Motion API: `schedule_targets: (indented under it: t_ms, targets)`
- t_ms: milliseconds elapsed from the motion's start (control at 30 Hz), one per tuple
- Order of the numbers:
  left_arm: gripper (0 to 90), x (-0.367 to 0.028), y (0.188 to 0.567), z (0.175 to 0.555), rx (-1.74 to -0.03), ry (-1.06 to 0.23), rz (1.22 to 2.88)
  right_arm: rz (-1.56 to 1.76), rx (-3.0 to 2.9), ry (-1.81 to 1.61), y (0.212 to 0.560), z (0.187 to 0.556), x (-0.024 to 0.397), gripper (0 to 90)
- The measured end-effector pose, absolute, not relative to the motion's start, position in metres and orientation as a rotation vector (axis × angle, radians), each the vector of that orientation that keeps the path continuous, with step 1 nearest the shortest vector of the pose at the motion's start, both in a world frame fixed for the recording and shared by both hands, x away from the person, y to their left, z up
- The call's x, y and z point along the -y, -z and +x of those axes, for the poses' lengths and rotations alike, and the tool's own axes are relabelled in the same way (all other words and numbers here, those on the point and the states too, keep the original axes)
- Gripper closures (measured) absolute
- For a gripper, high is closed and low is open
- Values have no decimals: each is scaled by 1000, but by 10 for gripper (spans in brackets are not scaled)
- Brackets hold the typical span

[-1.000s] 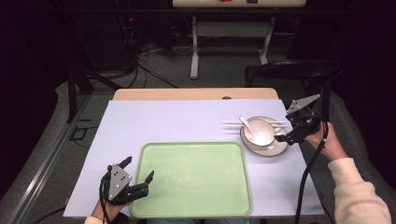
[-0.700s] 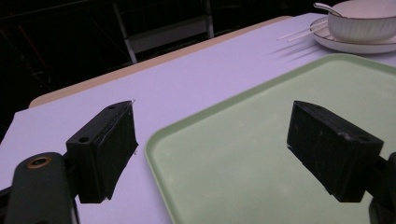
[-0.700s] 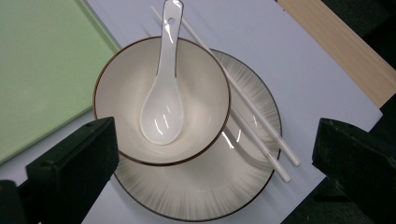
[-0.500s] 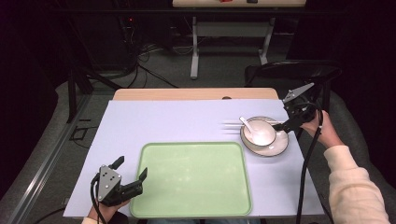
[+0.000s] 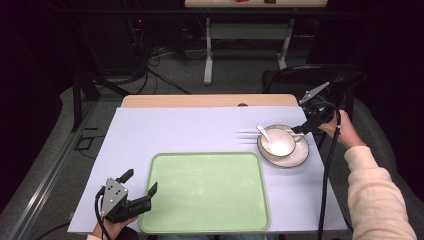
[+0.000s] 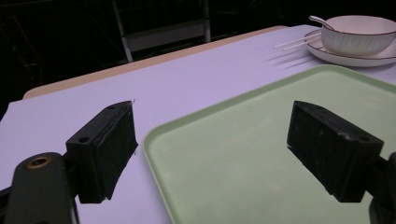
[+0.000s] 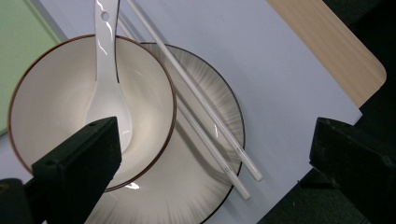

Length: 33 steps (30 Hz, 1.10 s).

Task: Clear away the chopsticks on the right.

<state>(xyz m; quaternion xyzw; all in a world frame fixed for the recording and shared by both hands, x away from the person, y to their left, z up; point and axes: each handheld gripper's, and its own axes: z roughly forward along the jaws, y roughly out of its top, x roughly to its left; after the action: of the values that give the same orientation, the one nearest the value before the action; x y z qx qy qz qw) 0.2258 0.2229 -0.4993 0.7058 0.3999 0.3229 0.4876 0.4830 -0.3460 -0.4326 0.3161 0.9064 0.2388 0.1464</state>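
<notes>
The near edge of the green tray (image 5: 207, 192) and the left hand (image 5: 112, 229) are cut off at the bottom of the high view, and the far ends of the two white chopsticks (image 7: 201, 112) run out of the right claw's view. A white spoon (image 7: 108, 88) lies in the brown-rimmed bowl (image 5: 277, 142), which sits on a plate (image 5: 295, 159) right of the tray on the lilac-covered tabletop (image 5: 180, 130), chopsticks across the plate's rim. The left claw (image 5: 139, 184) hangs released astride the tray's left corner; the right claw (image 7: 215, 158), also released, hovers over the plate's far right edge.
</notes>
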Motion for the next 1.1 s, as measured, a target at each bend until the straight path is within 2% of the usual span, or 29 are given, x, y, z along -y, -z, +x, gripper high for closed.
schedule_targets:
  t_ms: [300,333,367,400,433,467,500,533,567,600,867,1100]
  targets:
    - [154,-222,499,226,-970,-780,1720,913,-2629,-645,434,504,342,55]
    - [154,-222,499,226,-970,-781,1719,912,-2630,-640,435,507,342,85]
    - [155,-222,499,226,-969,-783,1716,918,-2628,-649,437,511,341,167]
    - [155,-222,499,226,-968,-782,1716,918,-2628,-649,437,511,341,167]
    - [154,-223,499,226,-969,-783,1716,918,-2637,-655,439,513,340,207]
    - [154,-223,499,226,-968,-782,1719,906,-2651,-613,445,517,336,301]
    - [154,-223,499,226,-968,-782,1719,906,-2651,-613,445,517,336,301]
    - [154,-223,499,226,-968,-782,1719,906,-2661,-592,449,518,334,343]
    - [154,-223,499,226,-967,-782,1719,894,-2683,-569,455,520,332,442]
    - [154,-223,499,226,-967,-782,1717,894,-2683,-569,455,520,332,442]
    - [155,-222,499,226,-967,-782,1722,865,-2745,-474,479,526,323,658]
    - [154,-222,499,226,-967,-783,1722,810,-2788,-439,489,531,321,715]
